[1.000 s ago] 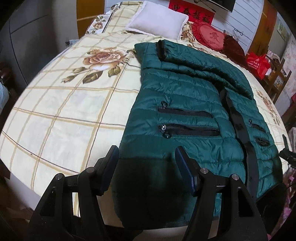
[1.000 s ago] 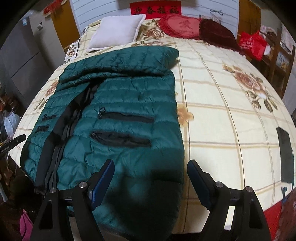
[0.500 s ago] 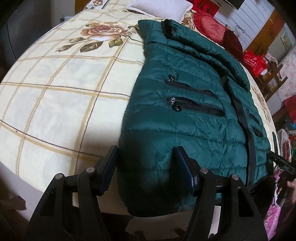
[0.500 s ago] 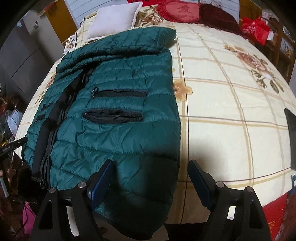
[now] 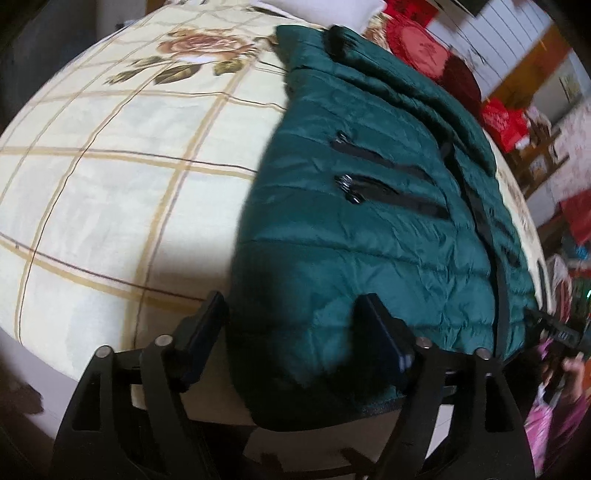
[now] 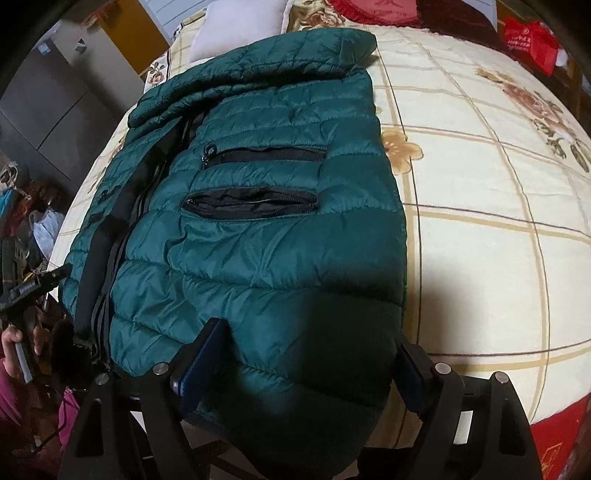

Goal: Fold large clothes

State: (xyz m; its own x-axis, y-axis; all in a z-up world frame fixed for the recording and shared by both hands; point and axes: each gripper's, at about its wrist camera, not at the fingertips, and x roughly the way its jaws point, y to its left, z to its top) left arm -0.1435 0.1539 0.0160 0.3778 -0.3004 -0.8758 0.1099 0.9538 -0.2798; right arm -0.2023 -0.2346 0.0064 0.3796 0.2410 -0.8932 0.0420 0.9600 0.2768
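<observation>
A dark green quilted jacket [image 5: 369, 240] lies front up on the bed, black zip pockets showing, its hem hanging over the near edge. My left gripper [image 5: 291, 321] is at the hem's left corner. Its jaws are opening, with the corner between them and the left pad [image 5: 208, 332] just off the fabric. My right gripper [image 6: 308, 354] stands open over the hem's right corner of the jacket [image 6: 258, 258]; the puffy fabric fills the gap between its fingers. The folded-over collar and sleeve lie at the far end.
The bed has a cream checked sheet [image 5: 110, 184] with rose prints, bare on both sides of the jacket [image 6: 498, 240]. A white pillow [image 6: 236, 26] and red cushions [image 5: 417, 44] sit at the head. A red bag [image 6: 528, 37] and clutter stand beside the bed.
Both grippers have sunk and tipped further down toward the jacket's hem, which now looks larger. The left fingers stand wider apart than before. The jacket lies as it did.
</observation>
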